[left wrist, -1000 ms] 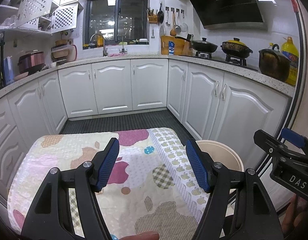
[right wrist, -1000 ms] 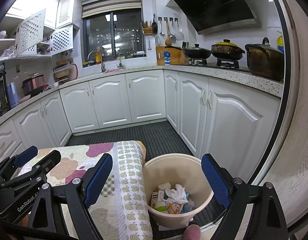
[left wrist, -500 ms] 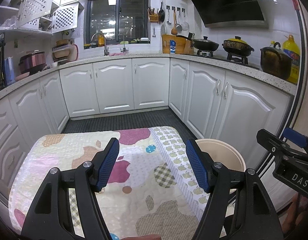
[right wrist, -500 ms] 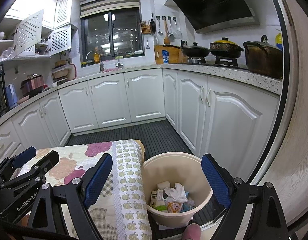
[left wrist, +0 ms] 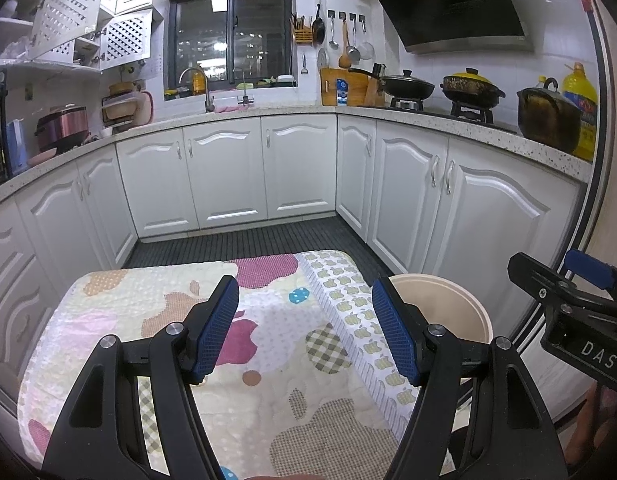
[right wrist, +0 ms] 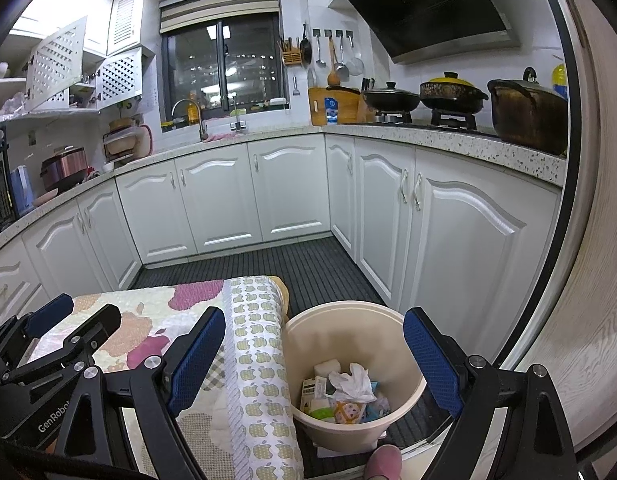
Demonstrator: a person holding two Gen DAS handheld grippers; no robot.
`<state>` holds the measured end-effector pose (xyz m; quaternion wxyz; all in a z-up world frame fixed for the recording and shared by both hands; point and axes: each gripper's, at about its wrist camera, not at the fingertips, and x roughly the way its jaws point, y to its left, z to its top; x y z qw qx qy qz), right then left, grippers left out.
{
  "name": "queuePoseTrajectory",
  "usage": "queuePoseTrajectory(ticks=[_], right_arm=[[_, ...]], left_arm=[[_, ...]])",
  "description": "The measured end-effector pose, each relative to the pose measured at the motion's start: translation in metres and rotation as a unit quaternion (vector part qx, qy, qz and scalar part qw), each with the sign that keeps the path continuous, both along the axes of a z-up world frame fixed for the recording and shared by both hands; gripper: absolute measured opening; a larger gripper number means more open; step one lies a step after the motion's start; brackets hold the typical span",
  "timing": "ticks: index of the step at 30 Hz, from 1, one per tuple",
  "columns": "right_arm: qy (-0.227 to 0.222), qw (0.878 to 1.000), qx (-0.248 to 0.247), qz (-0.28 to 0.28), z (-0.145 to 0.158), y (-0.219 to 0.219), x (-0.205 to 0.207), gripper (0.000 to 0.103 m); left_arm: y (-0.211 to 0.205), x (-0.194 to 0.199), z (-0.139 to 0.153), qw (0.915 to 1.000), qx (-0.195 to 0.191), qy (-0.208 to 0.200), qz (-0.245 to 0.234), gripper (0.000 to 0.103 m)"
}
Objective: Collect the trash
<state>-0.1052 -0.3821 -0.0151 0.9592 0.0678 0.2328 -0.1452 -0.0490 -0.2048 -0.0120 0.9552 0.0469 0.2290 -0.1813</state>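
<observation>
2 blue-padded fingers of the left gripper (left wrist: 304, 330) stand moderately apart with nothing between them in the left wrist view, poised over a quilted cover (left wrist: 148, 320) patterned with apples and patches. No loose trash shows on that cover. At 3 o'clock from the gripper, just past the cover's apple-print border, the rim of the beige trash bin (left wrist: 464, 300) peeks out, its inside hidden here. The right gripper (left wrist: 568, 280) enters at the far 3 o'clock edge. The risk I judge here: with no item in sight, a closing grab could pinch the quilt itself and drag it off its support toward the bin.

In the right wrist view, the right gripper (right wrist: 314, 354) is spread wide and empty, framing the trash bin (right wrist: 412, 372) at 6 o'clock. The collected trash (right wrist: 344, 394), a crumpled white tissue, small cartons and wrappers, lies at the bin's bottom. The bin stands on the dark ribbed floor mat, touching or just beside the draped cover edge at 9 o'clock; which, I cannot tell. A pink slipper toe (right wrist: 384, 462) sits at 6 o'clock by the bin's base. A shuffle of that foot, or a finger catching the rim, could tip the bin and spill everything.
</observation>
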Motion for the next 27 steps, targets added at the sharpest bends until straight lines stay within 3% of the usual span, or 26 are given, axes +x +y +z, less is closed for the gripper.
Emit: queuePoseTrajectory(ticks=[27], right_arm=[[0.008, 1.0, 0.001, 0.003, -0.0024, -0.0003, 0.0048, 0.089]], left_arm=[[-0.002, 0.001, -0.0022, 1.0, 0.004, 0.001, -0.004, 0.068]])
